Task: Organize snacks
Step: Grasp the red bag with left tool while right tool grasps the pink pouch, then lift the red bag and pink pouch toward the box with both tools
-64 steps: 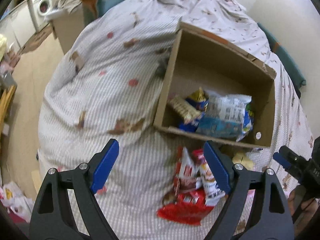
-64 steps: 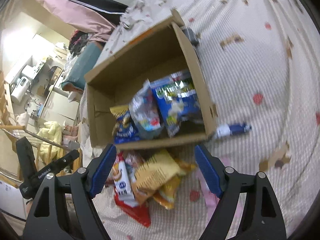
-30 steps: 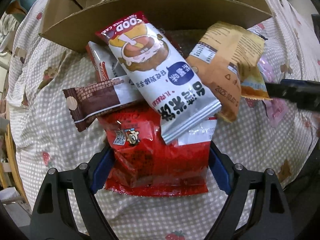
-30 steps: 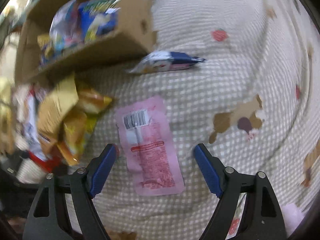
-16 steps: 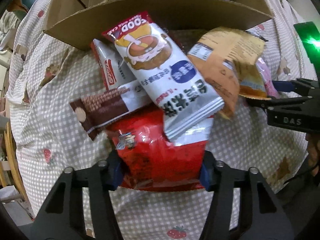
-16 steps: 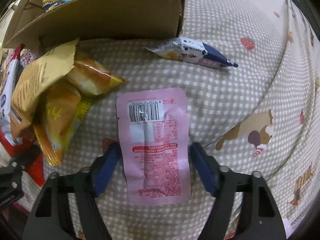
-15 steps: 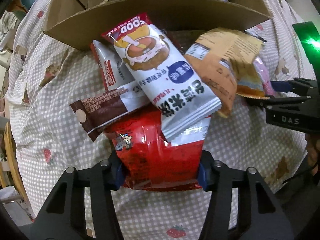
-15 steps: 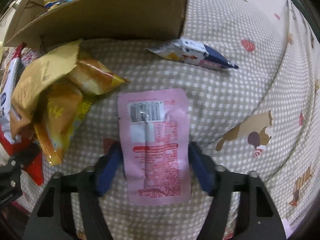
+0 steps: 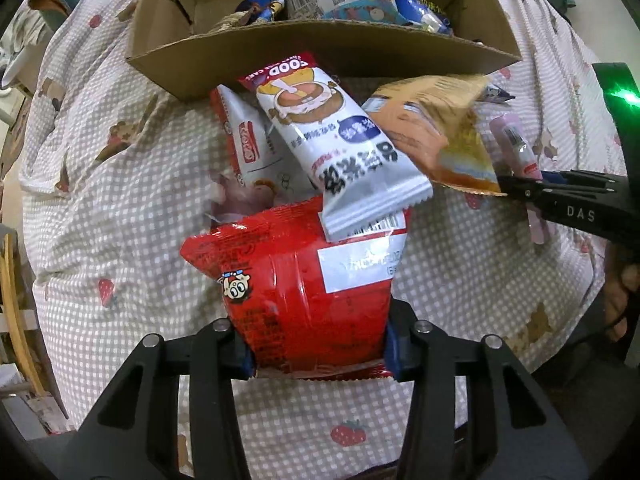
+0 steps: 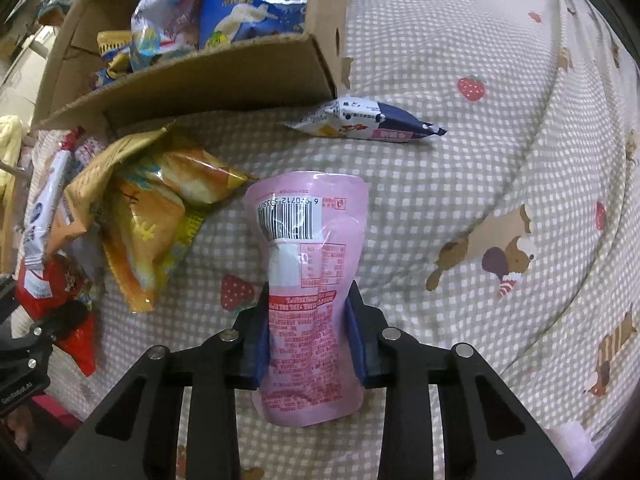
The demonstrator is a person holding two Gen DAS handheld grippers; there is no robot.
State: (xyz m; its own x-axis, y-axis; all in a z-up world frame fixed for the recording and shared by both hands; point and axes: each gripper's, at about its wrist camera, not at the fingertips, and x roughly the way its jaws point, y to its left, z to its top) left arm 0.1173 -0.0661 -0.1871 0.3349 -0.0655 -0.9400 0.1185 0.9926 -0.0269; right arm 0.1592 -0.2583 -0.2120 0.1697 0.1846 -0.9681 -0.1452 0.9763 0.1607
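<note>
Now your left hand-held gripper (image 9: 318, 354) has just closed, pinching the crinkly red foil snack bag (image 9: 304, 284); your right hand-held gripper (image 10: 308, 344) likewise clamps the flat pink plastic pouch (image 10: 308, 256), brown cardboard box (image 10: 224, 84) at eleven o'clock.

The lower edge of the crinkled red foil snack bag (image 9: 308, 300) was hidden between the blue pads. A brown-and-white wrapper (image 9: 244, 196) beside it was smeared by blur. The brown cardboard box (image 10: 224, 80) was cut off at the far edge, its contents partly concealed by the near wall.

Red snack bag (image 9: 304, 292) lifted, pink pouch (image 10: 310, 280) pinched, cardboard box (image 9: 320, 48) behind
</note>
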